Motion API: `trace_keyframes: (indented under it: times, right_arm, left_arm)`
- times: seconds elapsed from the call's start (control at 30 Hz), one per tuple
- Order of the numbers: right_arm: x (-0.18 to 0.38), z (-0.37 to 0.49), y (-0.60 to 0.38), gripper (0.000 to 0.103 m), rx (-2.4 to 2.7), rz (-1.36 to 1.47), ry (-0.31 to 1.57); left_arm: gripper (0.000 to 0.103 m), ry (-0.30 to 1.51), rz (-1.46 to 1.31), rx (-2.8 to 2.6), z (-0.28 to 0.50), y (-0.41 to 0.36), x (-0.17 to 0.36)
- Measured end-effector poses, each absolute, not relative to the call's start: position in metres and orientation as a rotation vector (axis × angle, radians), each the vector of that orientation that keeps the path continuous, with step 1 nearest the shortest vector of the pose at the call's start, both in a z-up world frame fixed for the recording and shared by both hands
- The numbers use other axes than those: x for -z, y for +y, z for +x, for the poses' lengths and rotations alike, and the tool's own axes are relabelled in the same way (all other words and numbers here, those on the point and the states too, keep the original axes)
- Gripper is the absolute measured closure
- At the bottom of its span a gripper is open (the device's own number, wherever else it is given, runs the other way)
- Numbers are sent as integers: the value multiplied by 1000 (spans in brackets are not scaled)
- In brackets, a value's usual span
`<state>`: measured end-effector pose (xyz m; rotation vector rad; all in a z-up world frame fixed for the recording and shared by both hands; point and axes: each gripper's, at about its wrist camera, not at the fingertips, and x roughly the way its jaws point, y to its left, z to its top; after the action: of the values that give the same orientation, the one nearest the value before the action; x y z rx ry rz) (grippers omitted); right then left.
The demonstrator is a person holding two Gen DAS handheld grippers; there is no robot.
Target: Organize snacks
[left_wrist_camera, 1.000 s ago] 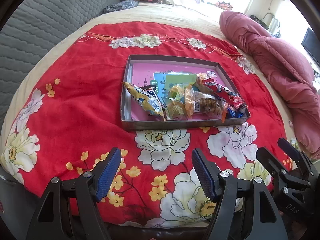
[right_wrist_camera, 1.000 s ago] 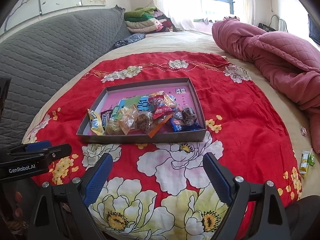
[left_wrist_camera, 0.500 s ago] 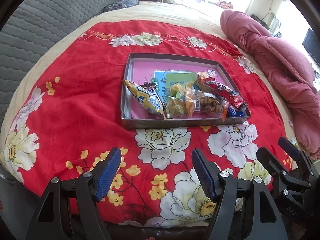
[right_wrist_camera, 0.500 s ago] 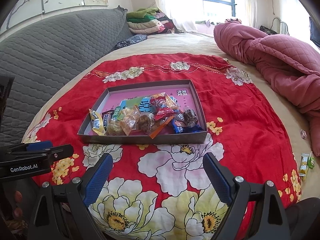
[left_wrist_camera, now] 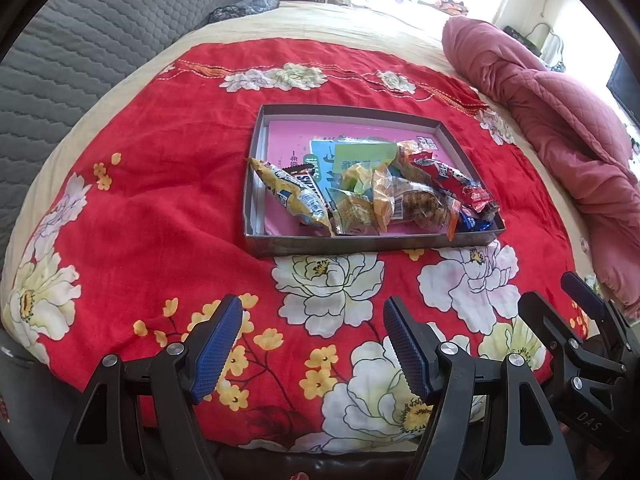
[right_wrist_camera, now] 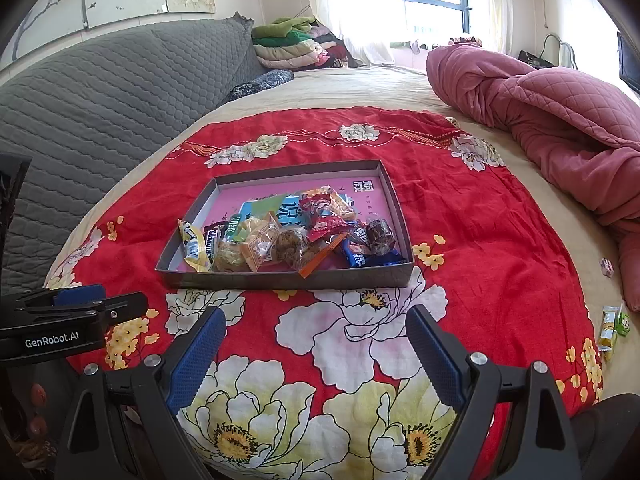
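A shallow grey tray with a pink floor lies on the red flowered cloth. A heap of wrapped snacks fills its near half. My left gripper hovers open over the cloth, short of the tray's near wall, with nothing between its blue pads. In the right wrist view the same tray and snacks sit ahead of my right gripper, which is also open and empty. Each gripper shows in the other's view: the right gripper at the right edge, the left gripper at the left edge.
Two small yellow and green packets and a tiny white packet lie loose at the bed's right side. A bunched pink quilt lies at the right, a grey quilted headboard at the left, and folded clothes at the back.
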<state>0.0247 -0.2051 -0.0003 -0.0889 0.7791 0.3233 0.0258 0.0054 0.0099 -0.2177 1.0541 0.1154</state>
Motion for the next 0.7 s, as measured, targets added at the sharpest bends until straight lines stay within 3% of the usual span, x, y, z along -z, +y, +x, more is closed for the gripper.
trace_keyframes:
  times: [0.7]
  right_arm:
    - [2, 26, -205, 12, -324, -83, 788]
  left_arm:
    - [28, 1074, -210, -119, 27, 5, -6]
